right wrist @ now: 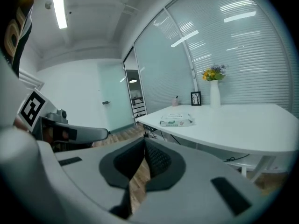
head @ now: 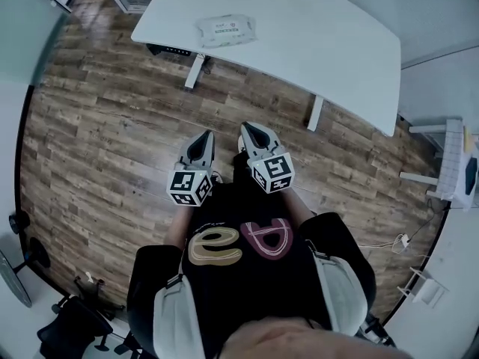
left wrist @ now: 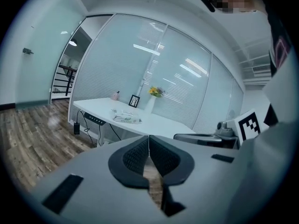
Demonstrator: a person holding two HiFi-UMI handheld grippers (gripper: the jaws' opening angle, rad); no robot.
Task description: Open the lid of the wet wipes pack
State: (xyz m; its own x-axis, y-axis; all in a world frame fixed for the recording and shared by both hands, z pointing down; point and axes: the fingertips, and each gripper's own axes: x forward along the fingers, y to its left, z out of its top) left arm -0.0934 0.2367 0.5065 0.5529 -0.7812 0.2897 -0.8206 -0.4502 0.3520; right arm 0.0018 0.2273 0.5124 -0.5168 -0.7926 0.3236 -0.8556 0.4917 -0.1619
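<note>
The wet wipes pack [head: 226,30] lies flat on the white table [head: 329,43], near its far left end, with its lid down. It also shows as a white and green pack [left wrist: 126,118] in the left gripper view and as a small pack [right wrist: 176,120] in the right gripper view. Both grippers hang side by side over the wood floor, well short of the table and pointing toward it. My left gripper [head: 207,135] is shut with nothing in it, its pads [left wrist: 138,155] meeting. My right gripper [head: 248,129] is shut and empty too, pads [right wrist: 159,160] together.
A vase of flowers [right wrist: 214,90], a small picture frame [right wrist: 195,98] and a pink bottle [left wrist: 115,95] stand on the table behind the pack. A power strip [head: 171,50] hangs under the table edge. A chair base [head: 71,324] and a white rack [head: 453,159] flank the floor.
</note>
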